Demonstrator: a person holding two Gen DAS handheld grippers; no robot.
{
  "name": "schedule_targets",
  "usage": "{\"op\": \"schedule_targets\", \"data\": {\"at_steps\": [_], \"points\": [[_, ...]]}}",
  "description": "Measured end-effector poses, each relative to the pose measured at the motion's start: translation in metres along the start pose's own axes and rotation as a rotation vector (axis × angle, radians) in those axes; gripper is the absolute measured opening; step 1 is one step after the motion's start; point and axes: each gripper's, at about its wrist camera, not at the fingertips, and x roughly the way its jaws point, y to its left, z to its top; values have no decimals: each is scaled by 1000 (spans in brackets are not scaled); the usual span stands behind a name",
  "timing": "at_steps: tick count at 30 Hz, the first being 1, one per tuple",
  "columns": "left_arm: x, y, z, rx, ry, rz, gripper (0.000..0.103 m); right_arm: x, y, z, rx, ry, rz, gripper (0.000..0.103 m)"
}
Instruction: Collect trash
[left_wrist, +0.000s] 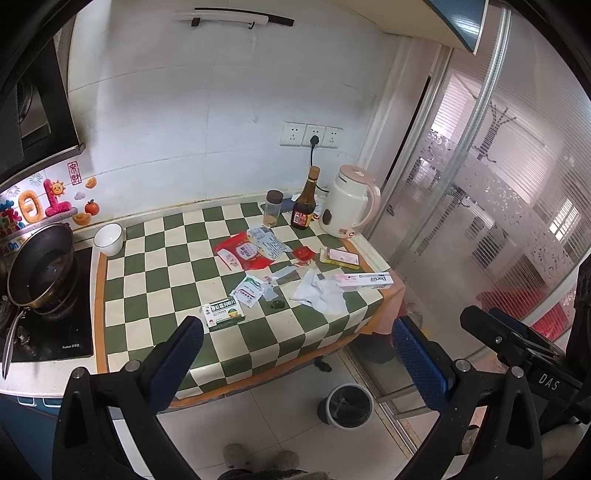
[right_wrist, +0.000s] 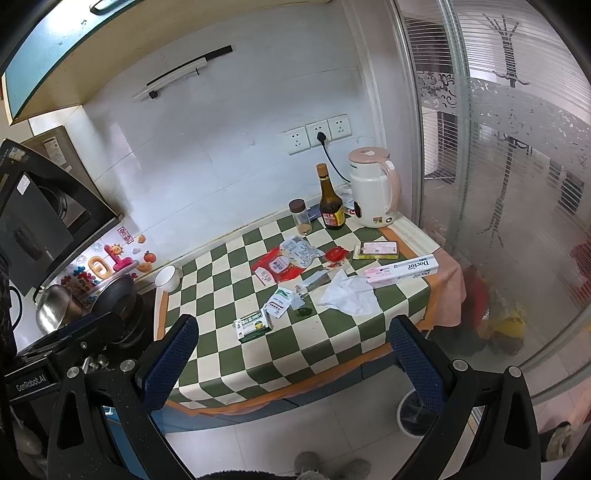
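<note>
both grippers (left_wrist: 295, 363) (right_wrist: 293, 363) spread, empty; tissue (right_wrist: 349, 295) ahead of right fingers judged light, soft, best pinched at raised fold.

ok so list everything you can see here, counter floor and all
green medicine box: 1, green and white, near front of the checked cloth
white sachet: 1, white, behind the green box
red packet: 1, red, mid cloth
crumpled tissue: 1, white, right of centre
long box: 1, pink and white, right edge of the cloth
flat carton: 1, yellow and pink, behind the long box
sauce bottle: 1, dark brown, back of the counter
jar: 1, clear with brown lid, left of the bottle
kettle: 1, white and pink, back right corner
bowl: 1, white, left edge of the cloth
wok: 1, dark, on the stove
bin: 1, grey, on the floor
left gripper: open, empty
right gripper: open, empty
</note>
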Motion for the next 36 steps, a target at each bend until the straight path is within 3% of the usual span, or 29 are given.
{"op": "schedule_targets", "data": {"at_steps": [36], "points": [[-3,3,-4,5,3,11,103,5,0,-7,1,28,22,103]]}}
